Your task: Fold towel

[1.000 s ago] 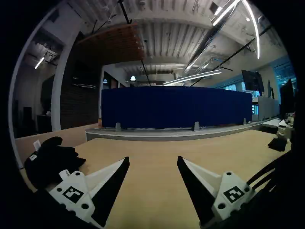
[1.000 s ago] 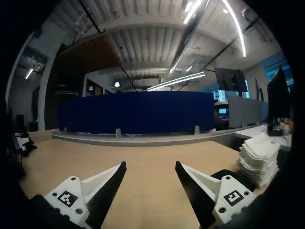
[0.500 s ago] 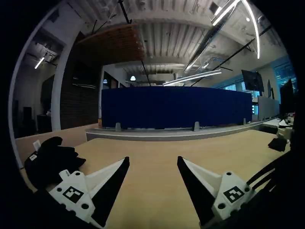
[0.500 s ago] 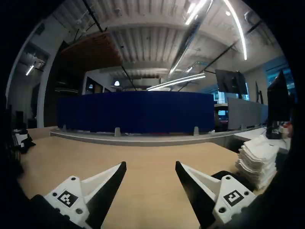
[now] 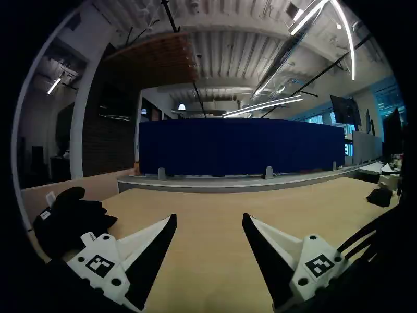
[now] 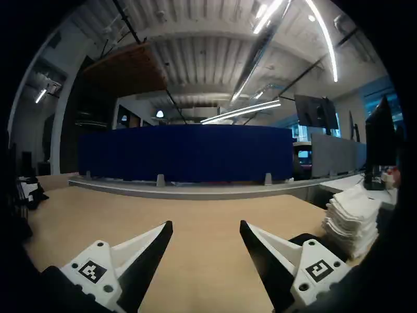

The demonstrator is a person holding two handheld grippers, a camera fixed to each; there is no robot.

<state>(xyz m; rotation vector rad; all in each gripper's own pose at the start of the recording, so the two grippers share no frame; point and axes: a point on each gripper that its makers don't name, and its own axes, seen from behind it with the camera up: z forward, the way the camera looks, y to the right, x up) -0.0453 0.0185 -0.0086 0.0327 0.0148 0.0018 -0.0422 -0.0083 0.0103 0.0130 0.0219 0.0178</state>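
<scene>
A stack of folded white towels (image 6: pixel 354 219) stands on the wooden table (image 6: pixel 208 214) at the right edge of the right gripper view. My right gripper (image 6: pixel 206 225) hovers low over the table, open, with nothing between its fingers, left of the stack. In the left gripper view my left gripper (image 5: pixel 209 218) is also open and empty over the bare tabletop (image 5: pixel 219 208). A heap of black cloth (image 5: pixel 68 219) lies at the table's left edge, just beyond the left finger.
A long blue divider panel (image 5: pixel 240 146) on a grey rail closes off the table's far side. A small dark object (image 5: pixel 380 195) lies at the far right of the left gripper view. Monitors (image 6: pixel 380 146) stand on desks to the right.
Almost nothing has moved; the right gripper's view has tilted up very slightly. Both grippers stay open over the table.
</scene>
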